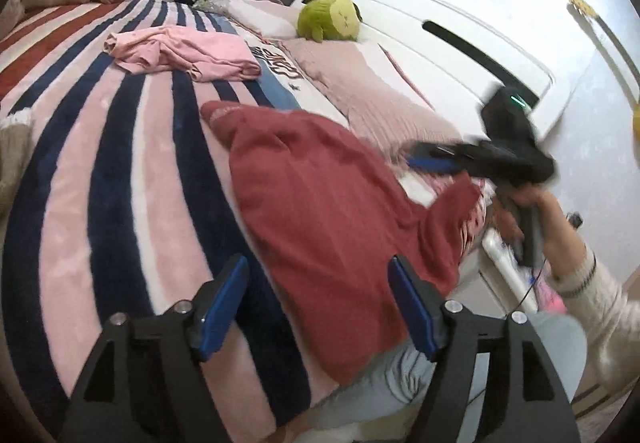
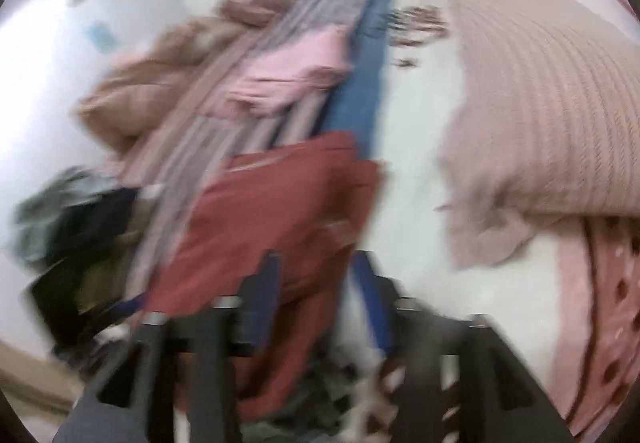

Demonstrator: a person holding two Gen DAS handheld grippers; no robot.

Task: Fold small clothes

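Across the middle of the left wrist view, a red garment (image 1: 320, 195) lies spread on the striped blanket (image 1: 120, 171), its near edge running down toward the lower centre of the frame and one corner reaching right toward the bed's edge. It looks laid out flat but not yet folded, so I'd judge this piece is only at its start. Further back, toward the upper left, a pink garment (image 1: 188, 53) sits in a loose, rumpled heap; it doesn't read as a neat fold, so it probably still needs doing.

At the bottom of that frame the left gripper (image 1: 320, 307) has its blue pads standing well apart, with nothing between them; the red cloth's edge lies just beyond. At the right of the frame, the right gripper (image 1: 430, 159) is blurred and hangs above the garment's far corner. Its own view is smeared with motion, though its jaws seem parted with the red cloth beneath, not pinched.

As for containers, a pink perforated basket (image 2: 612, 323) shows at the lower right of the right wrist view; what it holds I can't make out. A green plush toy (image 1: 328, 17) and a knitted pink pillow (image 1: 380, 95) rest by the white headboard (image 1: 460, 43).
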